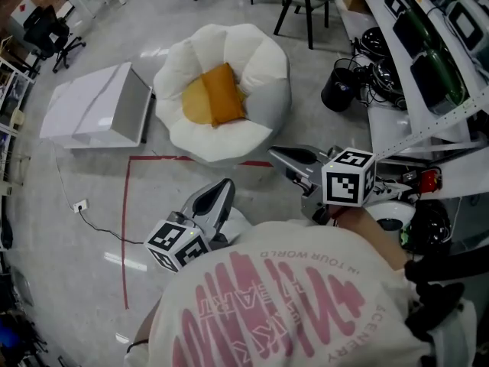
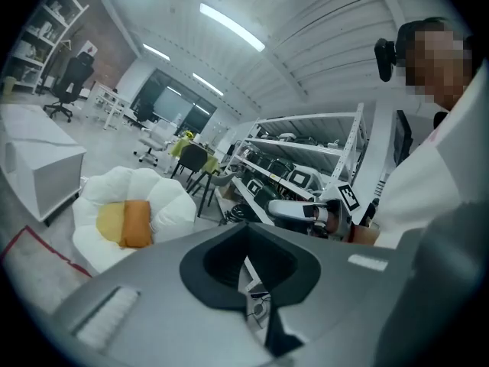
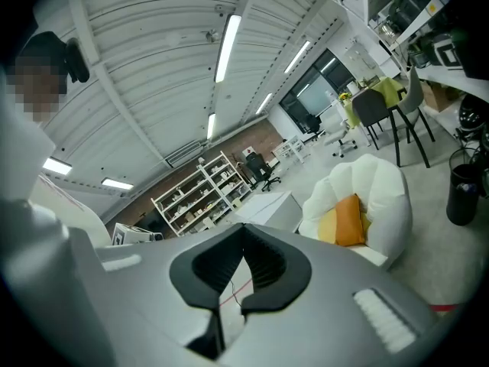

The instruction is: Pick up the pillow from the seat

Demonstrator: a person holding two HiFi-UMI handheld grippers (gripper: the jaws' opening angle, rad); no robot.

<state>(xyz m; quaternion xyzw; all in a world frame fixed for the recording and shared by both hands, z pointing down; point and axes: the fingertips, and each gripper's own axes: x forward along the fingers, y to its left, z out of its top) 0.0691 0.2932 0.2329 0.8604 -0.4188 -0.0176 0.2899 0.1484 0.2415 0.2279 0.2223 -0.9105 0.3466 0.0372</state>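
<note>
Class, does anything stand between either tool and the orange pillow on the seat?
Nothing visible does: only floor with a red tape line separates the left tool and right tool from the orange pillow, lying uncovered on the white seat.

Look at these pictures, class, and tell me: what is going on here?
A person holds a claw in each hand and faces a white flower-shaped seat on the floor. An orange pillow lies on the seat's yellow middle, with nothing touching it. The left claw and the right claw are both shut, empty and short of the seat, so the pick-up has not begun.
</note>
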